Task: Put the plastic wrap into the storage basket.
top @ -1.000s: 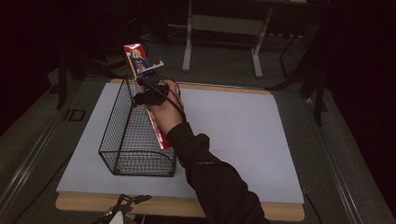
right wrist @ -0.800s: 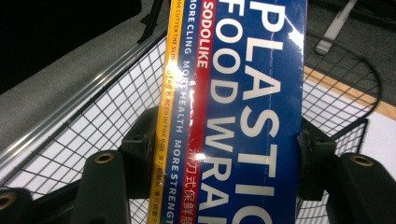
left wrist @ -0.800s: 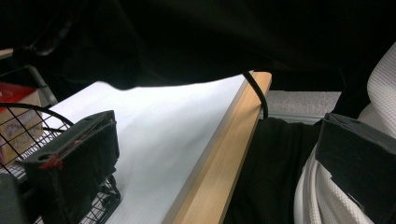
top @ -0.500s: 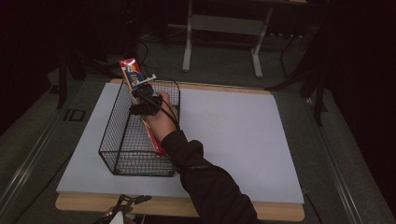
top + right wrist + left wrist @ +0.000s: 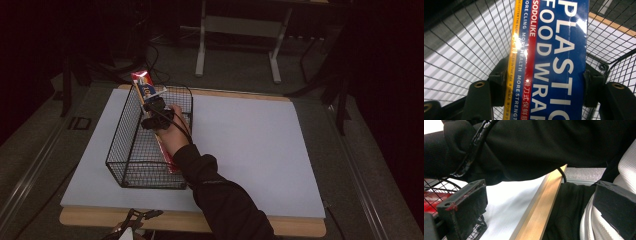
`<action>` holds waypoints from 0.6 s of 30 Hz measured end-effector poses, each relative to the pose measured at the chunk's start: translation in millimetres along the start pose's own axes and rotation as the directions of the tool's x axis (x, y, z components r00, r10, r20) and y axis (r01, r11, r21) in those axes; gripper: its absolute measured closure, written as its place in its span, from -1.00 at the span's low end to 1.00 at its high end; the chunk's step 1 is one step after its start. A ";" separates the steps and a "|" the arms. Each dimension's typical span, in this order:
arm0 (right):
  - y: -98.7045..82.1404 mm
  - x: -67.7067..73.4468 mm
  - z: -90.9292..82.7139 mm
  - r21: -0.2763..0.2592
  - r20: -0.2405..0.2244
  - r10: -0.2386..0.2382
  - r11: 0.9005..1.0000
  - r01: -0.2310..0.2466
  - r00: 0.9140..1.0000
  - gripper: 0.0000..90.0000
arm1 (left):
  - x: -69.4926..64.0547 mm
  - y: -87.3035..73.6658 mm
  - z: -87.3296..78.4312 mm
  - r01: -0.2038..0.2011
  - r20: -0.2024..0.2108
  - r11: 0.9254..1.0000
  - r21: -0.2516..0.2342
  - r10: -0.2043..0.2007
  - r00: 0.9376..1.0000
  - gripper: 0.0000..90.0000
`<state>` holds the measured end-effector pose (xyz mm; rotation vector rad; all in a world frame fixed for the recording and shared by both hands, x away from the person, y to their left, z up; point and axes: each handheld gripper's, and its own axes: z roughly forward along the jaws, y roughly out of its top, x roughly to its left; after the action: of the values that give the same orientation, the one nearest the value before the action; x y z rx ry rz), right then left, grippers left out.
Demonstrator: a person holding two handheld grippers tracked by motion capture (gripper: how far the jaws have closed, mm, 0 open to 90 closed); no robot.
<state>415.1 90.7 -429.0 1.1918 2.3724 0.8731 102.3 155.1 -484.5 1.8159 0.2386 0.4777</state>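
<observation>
A box of plastic wrap (image 5: 145,90) is held by the right tool (image 5: 156,107) over the wire basket (image 5: 131,152).

Compared with the earlier frames, the box has been brought lower, and its far end is now seen close to the basket's far rim (the near end is hidden behind the hand). The box is pinched tight between the right tool's two jaws, as seen in the right gripper view, where basket wire is seen all around. The left tool (image 5: 541,205) is kept low at the near edge of the bench (image 5: 250,150); its jaws are spread wide and nothing is held between them. Counted: one basket, one held box, one red box (image 5: 167,155) lying inside the basket, two tools.
</observation>
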 end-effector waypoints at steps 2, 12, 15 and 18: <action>-2.6 -1.6 4.1 0.014 -0.020 0.018 1.000 -0.017 1.000 -0.15 | -0.4 0.1 0.1 -0.001 0.002 1.000 0.001 0.001 1.000 -1.00; -7.8 -5.3 10.2 0.037 -0.043 0.033 0.999 -0.031 0.999 -0.18 | -0.3 -0.1 0.6 0.001 0.006 1.000 0.003 -0.001 1.000 -1.00; -7.7 -7.7 8.1 0.026 -0.063 0.035 0.999 -0.034 0.997 -0.27 | -0.6 -0.4 0.8 -0.001 0.006 1.000 0.007 0.001 1.000 -1.00; -7.8 -12.7 0.0 0.000 -0.096 0.049 0.999 -0.049 0.994 -0.42 | -0.5 -0.6 0.8 0.000 0.005 1.000 0.008 0.000 1.000 -1.00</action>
<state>417.9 76.8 -433.8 1.2383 2.4262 0.9689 102.2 154.4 -485.3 1.8251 0.2375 0.4726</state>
